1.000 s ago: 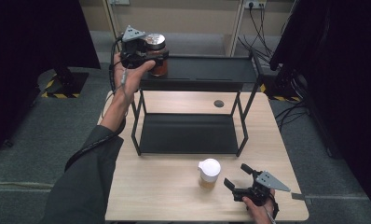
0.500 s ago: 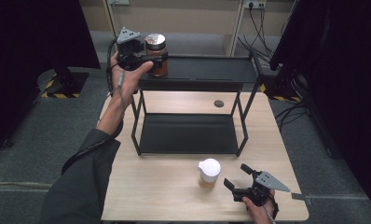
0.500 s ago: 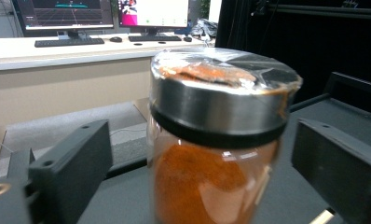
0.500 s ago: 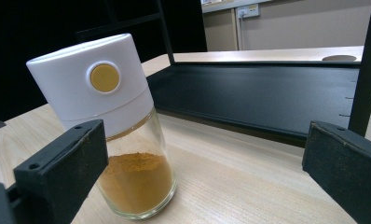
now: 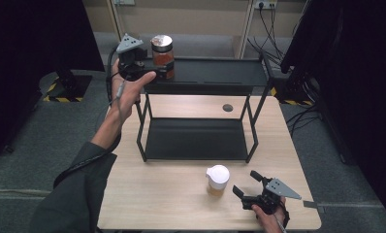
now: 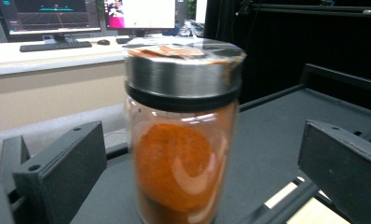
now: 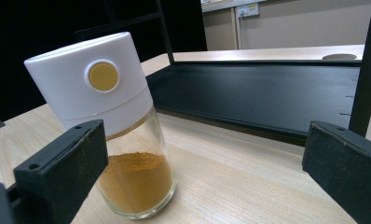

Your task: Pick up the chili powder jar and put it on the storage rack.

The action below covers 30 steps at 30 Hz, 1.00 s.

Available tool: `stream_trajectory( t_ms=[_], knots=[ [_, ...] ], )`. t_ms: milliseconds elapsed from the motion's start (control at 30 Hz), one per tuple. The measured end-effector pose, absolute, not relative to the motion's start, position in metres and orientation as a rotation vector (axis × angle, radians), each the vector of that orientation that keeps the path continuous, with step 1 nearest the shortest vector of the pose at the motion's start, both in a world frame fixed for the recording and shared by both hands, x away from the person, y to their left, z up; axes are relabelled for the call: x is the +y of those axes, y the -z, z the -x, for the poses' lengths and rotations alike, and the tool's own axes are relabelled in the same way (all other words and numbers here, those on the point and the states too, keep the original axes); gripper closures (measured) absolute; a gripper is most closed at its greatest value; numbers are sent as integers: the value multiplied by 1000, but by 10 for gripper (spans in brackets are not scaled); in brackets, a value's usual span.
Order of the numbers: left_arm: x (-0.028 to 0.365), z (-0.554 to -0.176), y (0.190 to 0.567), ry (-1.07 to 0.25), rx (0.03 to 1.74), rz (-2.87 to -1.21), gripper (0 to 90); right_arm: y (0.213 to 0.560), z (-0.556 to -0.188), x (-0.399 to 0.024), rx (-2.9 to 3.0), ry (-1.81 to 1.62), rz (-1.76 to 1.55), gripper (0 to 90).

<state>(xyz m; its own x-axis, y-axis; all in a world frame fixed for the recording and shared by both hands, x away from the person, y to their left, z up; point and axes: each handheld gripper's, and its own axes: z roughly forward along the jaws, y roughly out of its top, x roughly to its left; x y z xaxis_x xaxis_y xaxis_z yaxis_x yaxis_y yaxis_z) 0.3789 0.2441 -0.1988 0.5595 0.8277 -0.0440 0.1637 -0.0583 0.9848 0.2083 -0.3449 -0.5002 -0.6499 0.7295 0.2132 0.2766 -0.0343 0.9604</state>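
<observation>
A glass jar of orange-red spice [image 5: 162, 54] with a metal lid stands at the left end of the black rack's top shelf [image 5: 220, 73]. My left gripper [image 5: 154, 73] is held beside it, and in the left gripper view the jar [image 6: 181, 140] stands between the open jaws of the left gripper [image 6: 202, 156], with gaps on both sides. A white-capped jar of yellow powder [image 5: 217, 178] stands on the wooden table [image 5: 162, 194] near the front. My right gripper [image 5: 244, 183] rests open just right of it. In the right gripper view this jar [image 7: 113, 130] sits by the left jaw.
The rack's lower shelf [image 5: 196, 138] is bare, and its thin legs [image 5: 142, 131] stand on the table. A round dark cable hole [image 5: 227, 108] lies behind the rack. Desk monitors [image 6: 81, 14] show beyond the rack, and dark curtains flank the table.
My left gripper has shifted slightly left and up beside the spice jar, which stays on the top shelf. The right gripper and the white-capped jar have not moved.
</observation>
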Motion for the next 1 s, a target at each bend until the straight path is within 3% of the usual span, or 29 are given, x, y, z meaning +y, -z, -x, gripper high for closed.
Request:
stream_trajectory(
  t_ms=[1000],
  knots=[
    [258, -334, 230, -569, 731, -1564, 10, 500, -208, -344, 1890, -1725, -1057, 4]
  ],
)
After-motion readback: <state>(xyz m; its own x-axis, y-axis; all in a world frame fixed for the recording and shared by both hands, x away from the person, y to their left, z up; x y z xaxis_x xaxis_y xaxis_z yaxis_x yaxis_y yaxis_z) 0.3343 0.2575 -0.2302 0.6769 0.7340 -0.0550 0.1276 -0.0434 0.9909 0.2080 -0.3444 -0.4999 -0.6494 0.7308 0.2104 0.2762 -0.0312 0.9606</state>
